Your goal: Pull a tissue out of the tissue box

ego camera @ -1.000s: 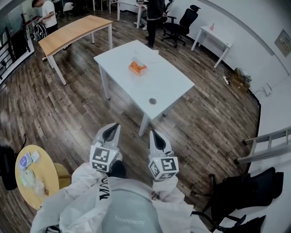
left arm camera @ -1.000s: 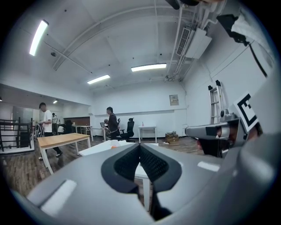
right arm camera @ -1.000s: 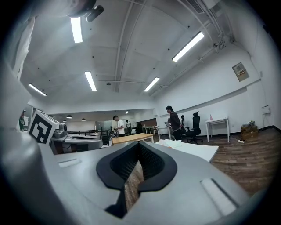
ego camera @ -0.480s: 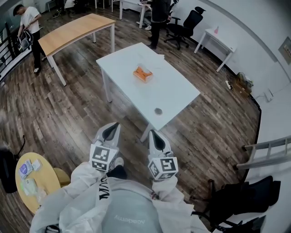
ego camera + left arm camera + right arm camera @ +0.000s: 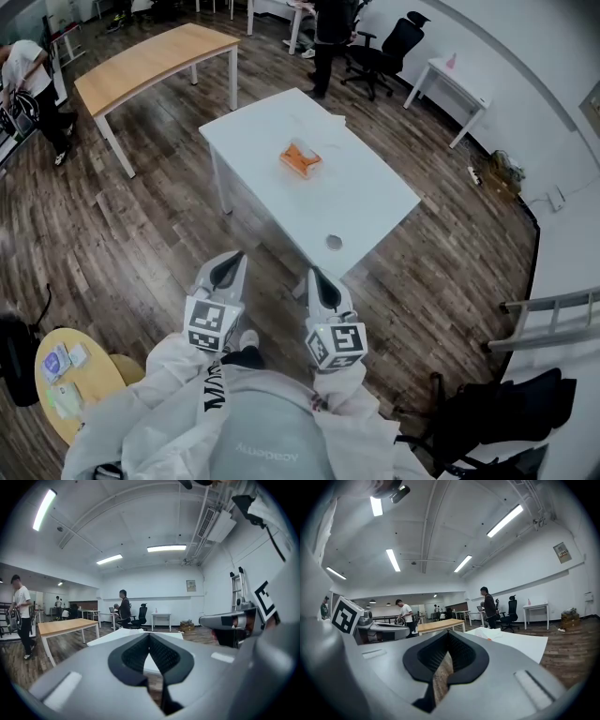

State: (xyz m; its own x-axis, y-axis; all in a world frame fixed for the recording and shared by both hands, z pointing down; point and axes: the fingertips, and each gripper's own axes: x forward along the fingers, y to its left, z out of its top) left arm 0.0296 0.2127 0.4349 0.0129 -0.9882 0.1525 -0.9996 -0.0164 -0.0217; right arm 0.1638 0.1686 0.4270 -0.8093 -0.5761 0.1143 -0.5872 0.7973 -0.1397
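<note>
An orange tissue box [image 5: 302,157] with a white tissue sticking up sits near the middle of a white table [image 5: 375,202] ahead of me. My left gripper [image 5: 232,259] and right gripper [image 5: 315,274] are held side by side in front of my chest, short of the table's near corner and far from the box. In the left gripper view the jaws [image 5: 149,634] meet at their tips with nothing between them. The right gripper [image 5: 449,633] is shut and empty too. In the right gripper view the box [image 5: 489,639] shows as a small orange spot on the table [image 5: 520,644].
A wooden table [image 5: 150,61] stands at the back left, a small white desk [image 5: 450,80] and a black office chair [image 5: 389,47] at the back right. A person [image 5: 323,37] stands behind the white table. A round yellow side table [image 5: 70,375] is at my left, a ladder [image 5: 553,309] at my right.
The white table and the tissue box have come closer and slid lower in the head view. Both grippers keep their place before my chest. The person at far left has moved further left.
</note>
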